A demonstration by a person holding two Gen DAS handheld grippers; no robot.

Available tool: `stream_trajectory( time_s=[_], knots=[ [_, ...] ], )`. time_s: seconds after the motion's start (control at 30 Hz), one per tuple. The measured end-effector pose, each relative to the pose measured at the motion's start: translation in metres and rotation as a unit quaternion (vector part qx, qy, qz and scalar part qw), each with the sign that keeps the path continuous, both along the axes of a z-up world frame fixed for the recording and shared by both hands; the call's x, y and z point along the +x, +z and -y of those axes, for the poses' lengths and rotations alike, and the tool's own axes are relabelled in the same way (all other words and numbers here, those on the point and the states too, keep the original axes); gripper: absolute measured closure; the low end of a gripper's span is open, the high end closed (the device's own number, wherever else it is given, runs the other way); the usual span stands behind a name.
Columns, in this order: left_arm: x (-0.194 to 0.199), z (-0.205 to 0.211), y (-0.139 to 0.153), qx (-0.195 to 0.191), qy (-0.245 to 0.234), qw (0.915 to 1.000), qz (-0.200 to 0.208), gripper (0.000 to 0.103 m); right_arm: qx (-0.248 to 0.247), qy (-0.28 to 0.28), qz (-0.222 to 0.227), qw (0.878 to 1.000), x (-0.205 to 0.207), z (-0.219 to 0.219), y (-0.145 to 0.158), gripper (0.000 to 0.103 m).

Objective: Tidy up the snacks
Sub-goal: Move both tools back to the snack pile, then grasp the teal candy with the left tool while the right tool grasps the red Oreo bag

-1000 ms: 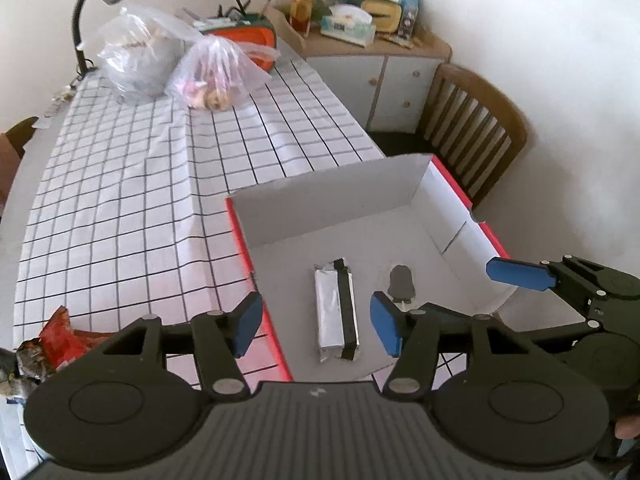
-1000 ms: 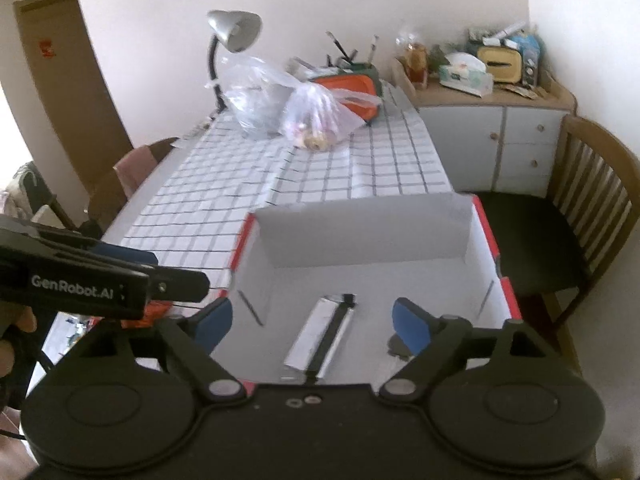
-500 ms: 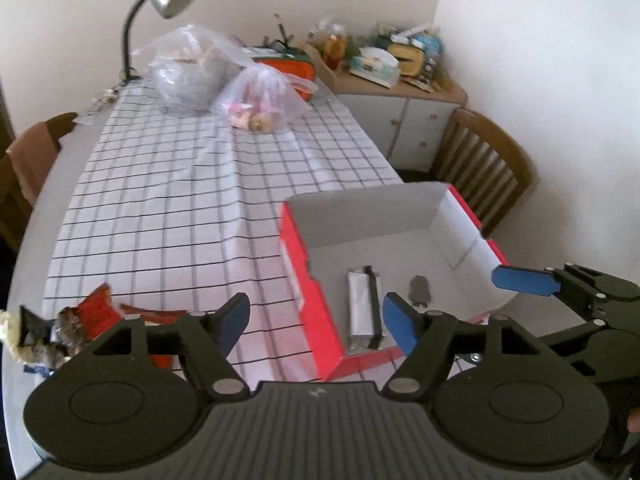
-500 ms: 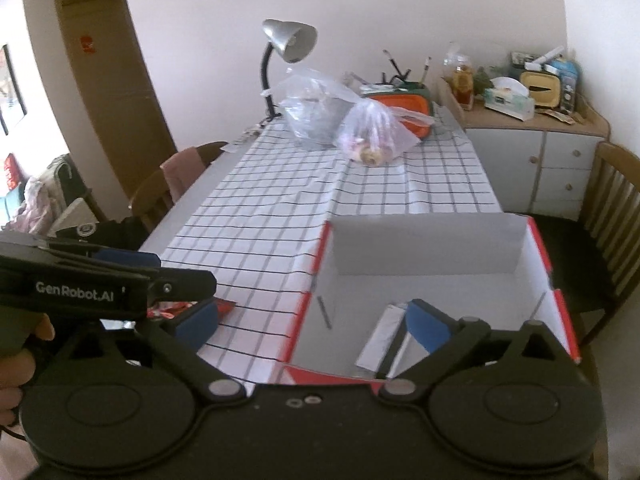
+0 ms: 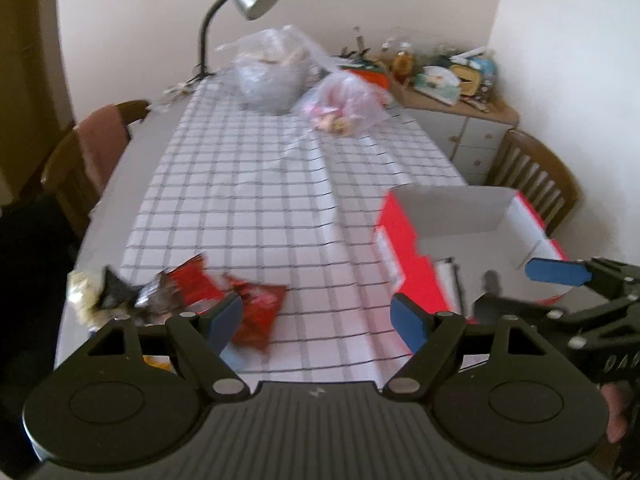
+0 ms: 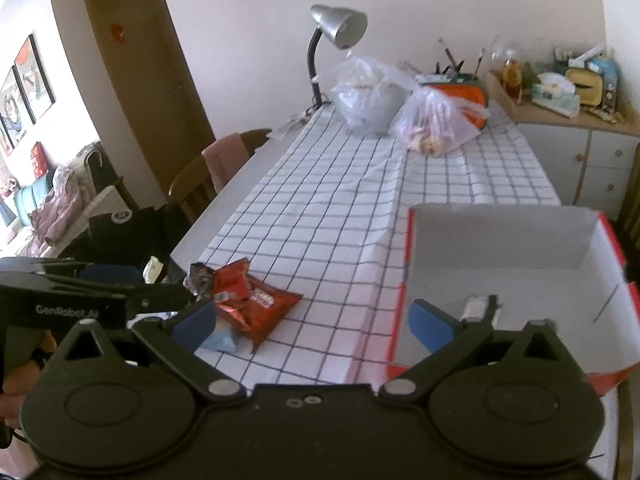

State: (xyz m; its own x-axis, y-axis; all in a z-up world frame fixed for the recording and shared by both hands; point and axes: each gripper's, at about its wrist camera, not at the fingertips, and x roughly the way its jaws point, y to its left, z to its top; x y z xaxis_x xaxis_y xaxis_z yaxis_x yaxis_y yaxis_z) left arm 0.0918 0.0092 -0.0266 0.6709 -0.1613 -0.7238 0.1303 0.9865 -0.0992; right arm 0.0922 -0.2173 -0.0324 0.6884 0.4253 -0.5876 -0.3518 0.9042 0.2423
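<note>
Crinkling foil packets [image 6: 256, 304] — rigid cardboard box [image 6: 500, 236].

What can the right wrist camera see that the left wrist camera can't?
Only the right wrist view shows the brown door, framed pictures and a pale blue packet beside the red snack bags. Only the left wrist view shows the right gripper, open with nothing between its fingers, and a yellowish packet at the table edge. Both show the red snack bags, the red box with a silver packet inside, the lamp and the checked tablecloth.
</note>
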Motion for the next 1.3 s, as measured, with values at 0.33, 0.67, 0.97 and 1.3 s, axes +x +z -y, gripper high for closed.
stream_trajectory(
  time_s=[0.33,0.67,0.97,1.3],
  knots=[
    [-0.005,-0.081,-0.025,0.005,0.043,0.9984,-0.036,0.022,-0.004,0.018,-0.037,0.999,0.023,-0.054,-0.024,0.0],
    [0.007,-0.14,-0.052,-0.003,0.055,0.9961,-0.068,0.022,-0.01,0.007,-0.09,0.996,0.067,-0.102,-0.061,0.002],
    [0.024,-0.177,-0.093,0.004,0.064,0.9915,-0.113,0.023,0.001,-0.021,-0.14,0.99,0.099,-0.125,-0.098,0.007],
    [0.051,-0.197,-0.136,0.014,0.06,0.9861,-0.154,0.033,0.004,-0.079,-0.176,0.981,0.124,-0.136,-0.13,0.017]
  ],
)
